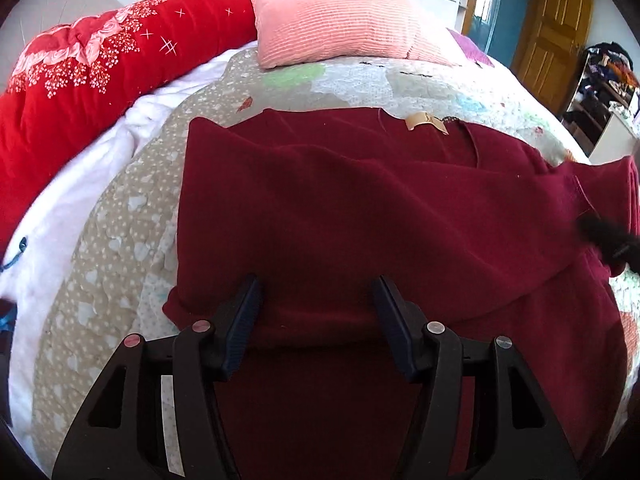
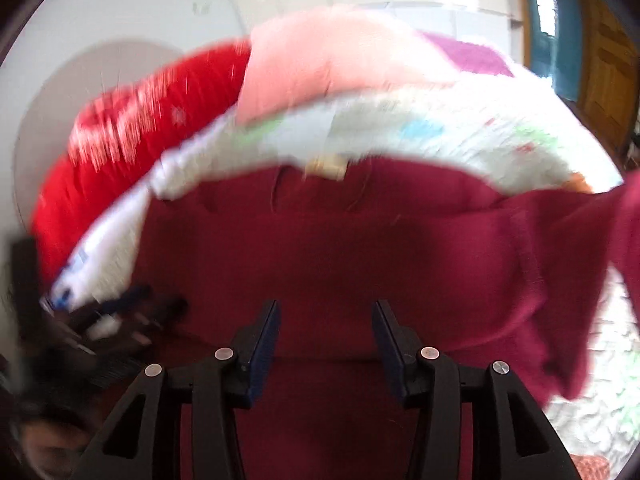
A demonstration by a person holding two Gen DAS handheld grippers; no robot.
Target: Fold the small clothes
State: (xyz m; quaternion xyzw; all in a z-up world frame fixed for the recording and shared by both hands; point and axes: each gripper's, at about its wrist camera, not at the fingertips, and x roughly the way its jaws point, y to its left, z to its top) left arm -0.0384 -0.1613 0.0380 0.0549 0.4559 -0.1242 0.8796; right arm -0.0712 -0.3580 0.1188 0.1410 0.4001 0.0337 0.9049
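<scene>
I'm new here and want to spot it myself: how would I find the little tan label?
Start at the big pink pillow at the far end of the bed. Come down to the dark red sweater spread on the quilt. The label sits at its far edge, the only pale tan patch on it.

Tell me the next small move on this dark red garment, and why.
Probably bring the left gripper down onto the near hem of the dark red garment and close. Both it and the right gripper stand open with nothing held, and the garment lies partly folded on the quilt, its right sleeve still loose.
</scene>
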